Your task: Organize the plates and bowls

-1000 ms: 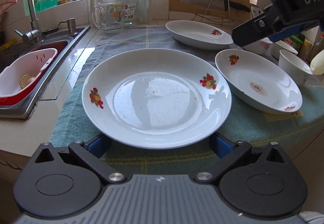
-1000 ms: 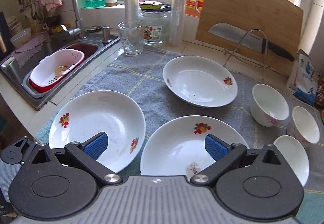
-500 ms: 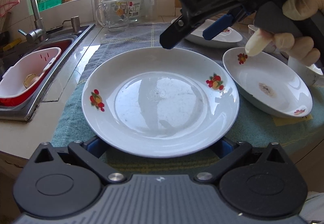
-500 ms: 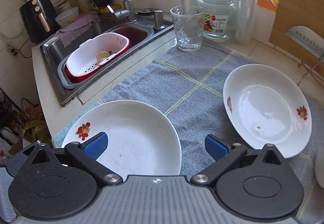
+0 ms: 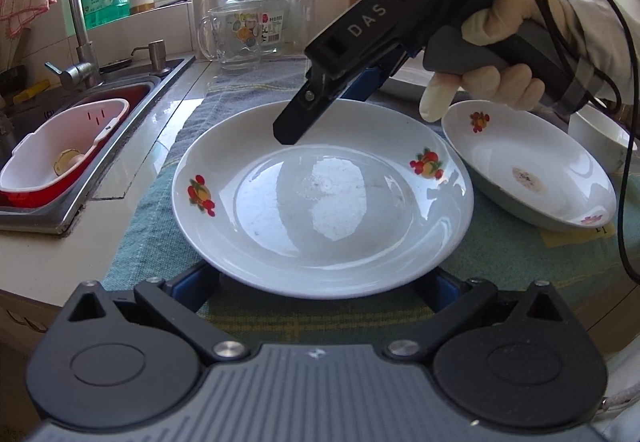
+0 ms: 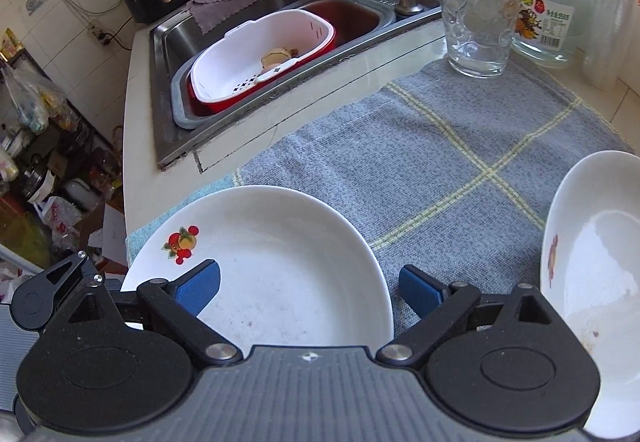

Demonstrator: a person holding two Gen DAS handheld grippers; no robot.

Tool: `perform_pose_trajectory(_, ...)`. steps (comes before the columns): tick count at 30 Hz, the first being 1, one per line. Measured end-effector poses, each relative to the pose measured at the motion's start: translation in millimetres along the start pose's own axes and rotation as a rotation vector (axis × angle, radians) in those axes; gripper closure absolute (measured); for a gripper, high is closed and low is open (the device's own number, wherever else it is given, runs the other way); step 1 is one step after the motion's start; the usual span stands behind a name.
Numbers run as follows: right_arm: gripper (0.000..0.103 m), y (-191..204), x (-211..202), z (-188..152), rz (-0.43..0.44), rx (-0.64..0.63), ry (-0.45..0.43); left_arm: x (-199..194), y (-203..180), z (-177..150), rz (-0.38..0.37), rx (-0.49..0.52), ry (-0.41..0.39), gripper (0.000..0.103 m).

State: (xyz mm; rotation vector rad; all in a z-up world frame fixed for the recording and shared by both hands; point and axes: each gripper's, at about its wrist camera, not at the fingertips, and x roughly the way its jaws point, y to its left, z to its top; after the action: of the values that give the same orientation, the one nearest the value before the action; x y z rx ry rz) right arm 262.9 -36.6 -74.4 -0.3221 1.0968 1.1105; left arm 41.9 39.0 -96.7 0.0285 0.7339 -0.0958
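The left gripper (image 5: pixel 320 284) sits low at the near rim of the large plate (image 5: pixel 320 202), its blue fingers (image 5: pixel 196 284) spread wide either side of that rim. The right gripper (image 6: pixel 310 288), held in a gloved hand (image 5: pixel 496 62), tilts steeply down over the plate's far rim; its jaws have just been closing and stand apart astride the rim.

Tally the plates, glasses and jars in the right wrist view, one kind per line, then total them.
Plates: 2
Glasses: 1
Jars: 1
Total: 4
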Motion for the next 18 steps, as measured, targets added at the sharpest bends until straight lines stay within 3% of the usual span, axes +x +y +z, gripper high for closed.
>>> perform_pose_trajectory(7, 0.023, -8, 4, 9, 0.083, -0.027, 0.047, 0, 5, 0, -0.028, 0.018, -0.004, 0.001)
perform_pose_trajectory(18, 0.024, -17, 3, 13, 0.141, -0.005, 0.067, 1, 8, 4, -0.062, 0.049, 0.007, 0.002)
